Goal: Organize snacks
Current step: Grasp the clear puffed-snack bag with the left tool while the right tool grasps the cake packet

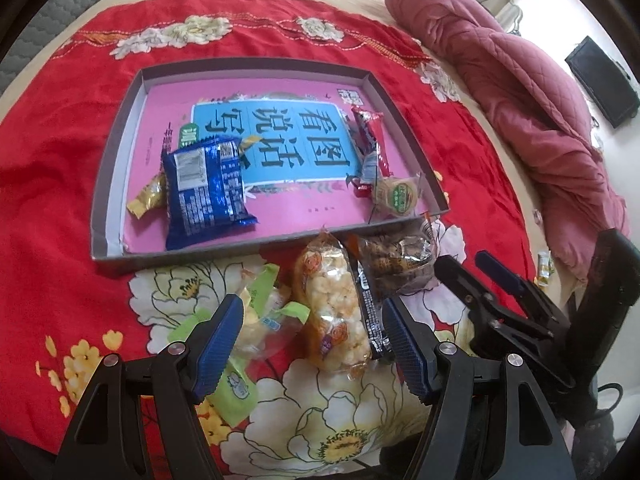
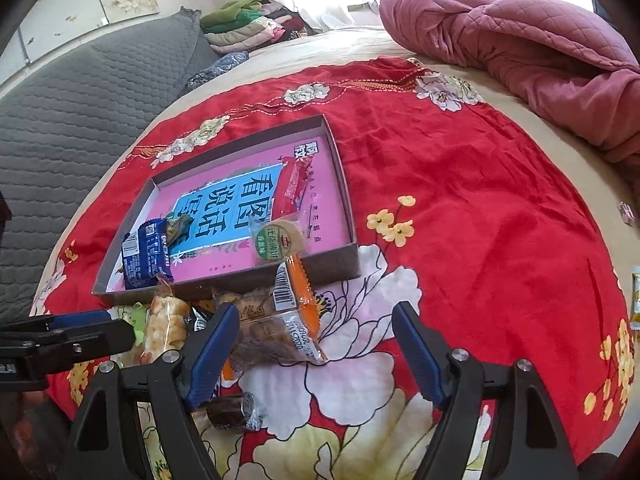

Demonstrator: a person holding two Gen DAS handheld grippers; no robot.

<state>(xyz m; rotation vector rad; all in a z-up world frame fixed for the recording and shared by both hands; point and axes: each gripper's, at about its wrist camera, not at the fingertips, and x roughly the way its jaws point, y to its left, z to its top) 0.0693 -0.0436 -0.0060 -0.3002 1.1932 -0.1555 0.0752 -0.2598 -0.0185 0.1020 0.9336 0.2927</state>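
The clear packet of puffed rice cakes (image 1: pixel 334 308) lies loose just before the shallow grey cardboard tray (image 1: pixel 120 258), outside it, so it awaits sorting. The left gripper (image 1: pixel 312 344) straddles it, jaws wide, likely to lift it. The right gripper (image 2: pixel 316 352) hovers near the tray, also wide, empty.

A shallow box (image 1: pixel 374 87) lies on the cloth (image 1: pixel 60 184) spread over the bed (image 2: pixel 328 42). In the box, a large snack packet (image 1: pixel 204 192) sits at the near left corner with a small wrapped sweet (image 1: pixel 146 199) to its left; a long bar (image 1: pixel 370 142) lies along the right wall, a round biscuit pack (image 1: pixel 398 196) at its near end. Before the box's near wall, toward the bed's near edge, lie a puffed-rice bar (image 1: pixel 332 300), small pastry packs (image 1: pixel 256 320) to its left, and a cake pack (image 1: pixel 396 260) to its right. A quilt (image 1: pixel 520 92) is heaped along the bed's right edge.
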